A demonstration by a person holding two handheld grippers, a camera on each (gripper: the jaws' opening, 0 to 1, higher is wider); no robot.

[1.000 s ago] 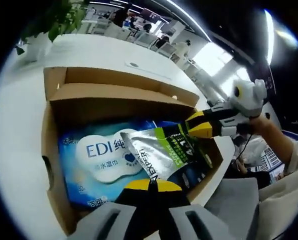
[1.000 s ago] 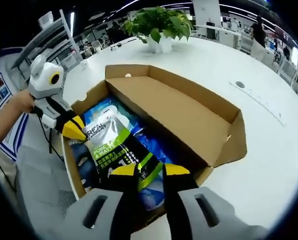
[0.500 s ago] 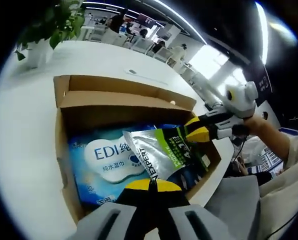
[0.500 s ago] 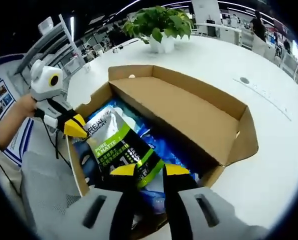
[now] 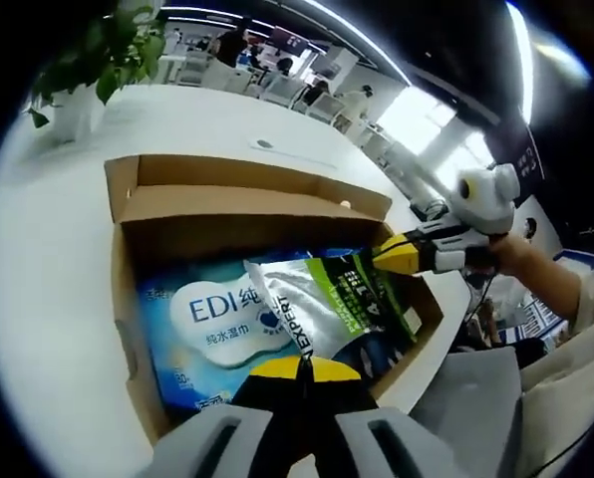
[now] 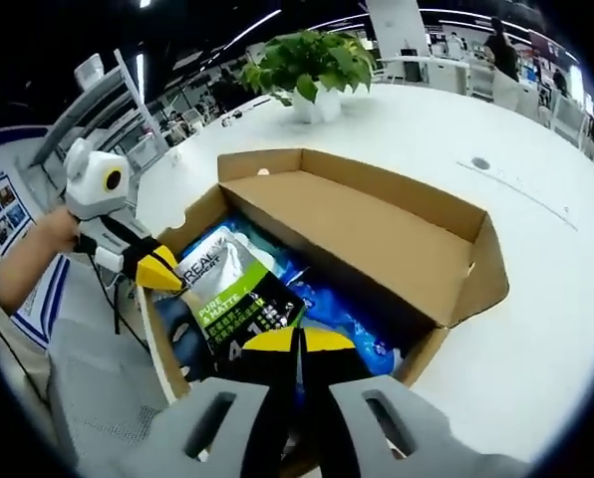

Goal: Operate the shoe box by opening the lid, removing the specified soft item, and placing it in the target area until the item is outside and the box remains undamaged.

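An open cardboard shoe box [image 5: 128, 329] [image 6: 456, 214] lies on a white table, its lid [image 6: 362, 234] folded back. Inside, a silver and green pouch [image 5: 327, 309] [image 6: 232, 289] rests tilted on a blue wet-wipes pack [image 5: 212, 319] [image 6: 342, 314]. My left gripper [image 5: 299, 366] is shut on the pouch's silver end and appears in the right gripper view [image 6: 160, 271] at the left. My right gripper [image 6: 299, 342] is shut on the pouch's green end. In the left gripper view it [image 5: 397, 254] comes in from the right, held by a person's hand [image 5: 521, 261].
A potted plant [image 6: 312, 70] [image 5: 78, 85] stands on the white table [image 6: 536, 329] beyond the box. A grey seat [image 6: 88, 398] sits beside the table's near edge. Desks and people fill the far background.
My right gripper's jaws, open half a second ago, have shut on the pouch's green end. The left gripper keeps its hold; both views shifted only slightly.
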